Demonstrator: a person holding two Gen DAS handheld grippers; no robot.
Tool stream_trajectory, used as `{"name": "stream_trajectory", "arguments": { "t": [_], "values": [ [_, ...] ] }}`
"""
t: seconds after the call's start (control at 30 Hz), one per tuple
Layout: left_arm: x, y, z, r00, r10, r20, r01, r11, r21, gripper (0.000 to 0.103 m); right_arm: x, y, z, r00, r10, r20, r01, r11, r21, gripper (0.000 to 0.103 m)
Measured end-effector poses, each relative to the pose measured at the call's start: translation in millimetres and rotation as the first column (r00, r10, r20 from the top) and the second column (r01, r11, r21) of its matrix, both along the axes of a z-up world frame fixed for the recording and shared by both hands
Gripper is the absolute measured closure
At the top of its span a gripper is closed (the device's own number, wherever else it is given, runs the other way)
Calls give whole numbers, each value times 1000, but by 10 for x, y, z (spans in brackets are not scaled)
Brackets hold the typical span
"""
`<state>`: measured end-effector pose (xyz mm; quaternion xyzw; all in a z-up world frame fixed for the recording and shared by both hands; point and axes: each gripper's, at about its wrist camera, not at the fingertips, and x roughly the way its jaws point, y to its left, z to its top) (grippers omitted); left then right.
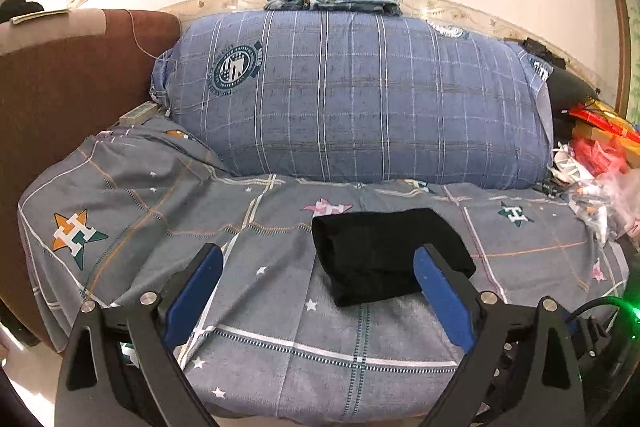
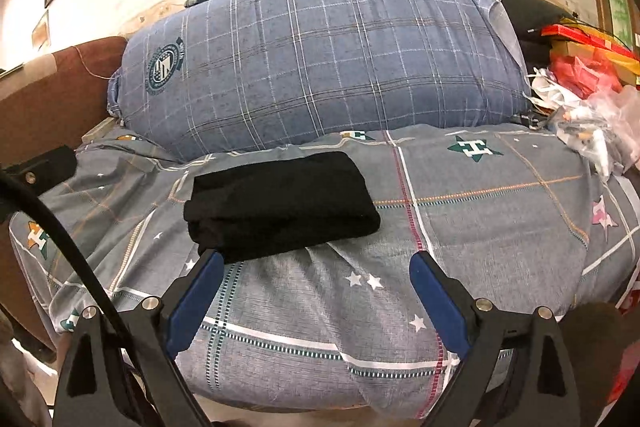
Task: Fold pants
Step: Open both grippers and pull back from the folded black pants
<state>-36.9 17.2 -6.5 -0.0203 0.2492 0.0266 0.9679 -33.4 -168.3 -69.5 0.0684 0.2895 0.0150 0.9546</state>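
The black pants (image 1: 384,253) lie folded in a thick bundle on the grey star-print sheet (image 1: 280,339), in front of the big blue checked pillow (image 1: 352,99); left gripper (image 1: 318,281) spread wide, holding nothing; right gripper (image 2: 316,285) also wide apart, nothing between its blue pads (image 2: 438,307).

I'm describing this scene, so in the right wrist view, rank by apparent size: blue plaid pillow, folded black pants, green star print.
1. Blue plaid pillow
2. Folded black pants, though nearer the camera
3. Green star print
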Motion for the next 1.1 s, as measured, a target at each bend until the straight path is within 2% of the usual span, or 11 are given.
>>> {"name": "stream_trajectory", "arguments": {
  "t": [0.23, 0.47, 1.1],
  "values": [
    [130, -35, -159, 996, -6, -91, 8, 1000, 24, 7, 41, 43, -91, 999, 23, -40, -23, 1000, -1, 6],
    [189, -17, -303, 988, -21, -156, 21, 1000, -3, 7, 87, 63, -179, 996, 32, -79, -33, 999, -3, 6],
    [232, 2, -363, 980, -29, -198, 24, 999, -24, 7, 149, 140, -271, 989, 63, -132, -62, 998, 10, 6]
  ]
}}
